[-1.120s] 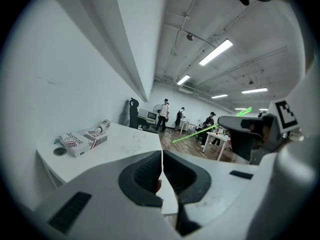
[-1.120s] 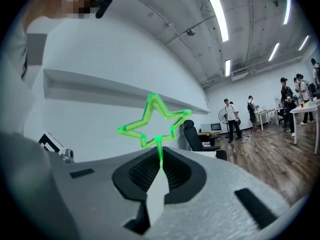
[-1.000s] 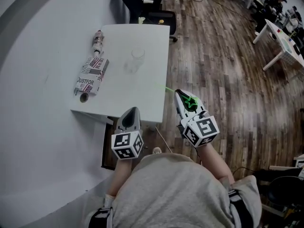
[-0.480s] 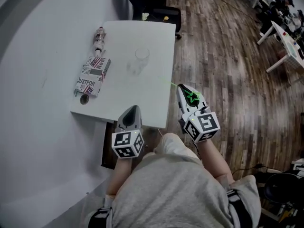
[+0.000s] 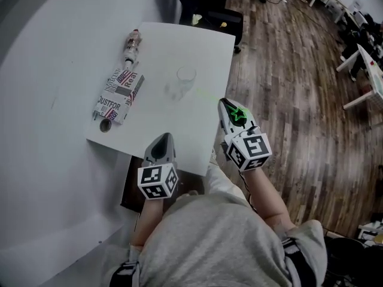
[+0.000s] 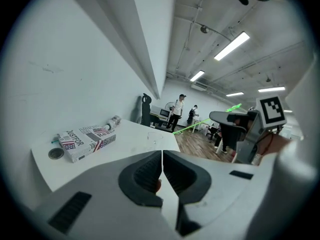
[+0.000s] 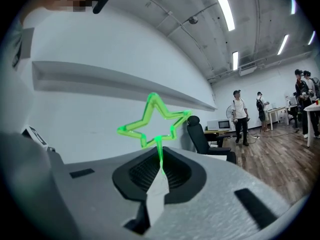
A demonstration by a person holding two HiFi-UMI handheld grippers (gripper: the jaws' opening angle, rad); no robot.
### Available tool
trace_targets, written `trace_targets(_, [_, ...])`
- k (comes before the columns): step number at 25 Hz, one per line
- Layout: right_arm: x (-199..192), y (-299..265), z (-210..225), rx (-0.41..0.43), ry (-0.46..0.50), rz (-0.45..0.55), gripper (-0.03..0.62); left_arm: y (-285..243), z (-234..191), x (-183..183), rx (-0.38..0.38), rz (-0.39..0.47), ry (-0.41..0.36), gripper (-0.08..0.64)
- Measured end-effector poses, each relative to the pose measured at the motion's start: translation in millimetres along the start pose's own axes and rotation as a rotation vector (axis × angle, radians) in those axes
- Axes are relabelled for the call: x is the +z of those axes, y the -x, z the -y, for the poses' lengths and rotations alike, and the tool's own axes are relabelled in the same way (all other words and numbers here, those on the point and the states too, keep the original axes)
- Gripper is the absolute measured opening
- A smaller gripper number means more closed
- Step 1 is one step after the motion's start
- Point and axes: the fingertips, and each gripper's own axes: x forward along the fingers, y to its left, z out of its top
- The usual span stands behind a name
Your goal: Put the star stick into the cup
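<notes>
The green star stick [image 5: 239,115] is in my right gripper [image 5: 226,105], which is shut on its thin shaft; the star [image 7: 153,121] stands above the jaws and the shaft runs out toward the cup. The clear cup [image 5: 186,76] stands upright on the white table [image 5: 155,124], up and to the left of that gripper, which hangs over the table's right edge. My left gripper [image 5: 163,141] is shut and empty over the table's near edge. In the left gripper view the closed left gripper [image 6: 162,156] faces the cup [image 6: 152,140], with the right gripper [image 6: 225,118] at the right.
A printed box [image 5: 118,94] lies on the table's left side with a small bottle [image 5: 130,45] beyond it and a round cap [image 5: 105,126] in front. A black chair [image 5: 221,18] stands behind the table. Wood floor lies to the right. People stand far back.
Both grippers have moved forward toward the table. The right one, still holding the star stick, has come from off the table's right side to its edge, closer to the cup.
</notes>
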Motion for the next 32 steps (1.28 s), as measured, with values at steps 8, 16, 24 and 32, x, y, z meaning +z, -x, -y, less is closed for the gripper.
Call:
trace_targets(8, [-22, -72, 23, 0.077, 0.014, -0.052, 0.014, -41, -17, 6, 0.074, 0.010, 0.034, 0.011])
trace_targets(16, [-55, -116, 35, 0.118, 0.019, -0.124, 0.014, -68, -28, 2, 0.109, -0.008, 0.052, 0.011])
trace_targets(24, [-79, -143, 42, 0.135, 0.031, -0.181, 0.014, -80, -34, 1, 0.129, -0.026, 0.058, 0.010])
trace_targets(32, [-101, -163, 46, 0.137, 0.051, -0.227, 0.015, -84, -30, -7, 0.122, -0.048, 0.056, 0.011])
